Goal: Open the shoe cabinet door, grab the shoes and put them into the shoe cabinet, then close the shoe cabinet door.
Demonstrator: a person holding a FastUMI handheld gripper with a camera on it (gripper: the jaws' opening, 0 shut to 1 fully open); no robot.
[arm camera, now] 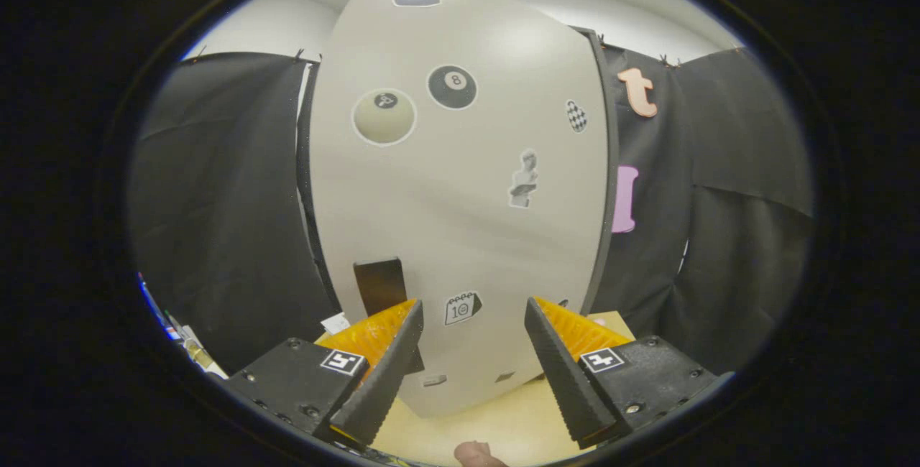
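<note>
The shoe cabinet's pale door (pixel 460 194) stands close ahead, upright and shut, covered with several stickers, among them two billiard balls and a small bust. A dark rectangular handle (pixel 379 286) sits low on the door, just beyond my left finger (pixel 392 352). My gripper (pixel 474 312) is open, its fingers spread wide in front of the door's lower part with nothing between them. The cabinet rests on a light wooden surface (pixel 503 417).
Black cloth walls (pixel 215 201) hang on both sides of the cabinet. A fingertip of a person's hand (pixel 478 455) shows below the fingers. Small cluttered items (pixel 183 341) lie low on the left beside the cloth.
</note>
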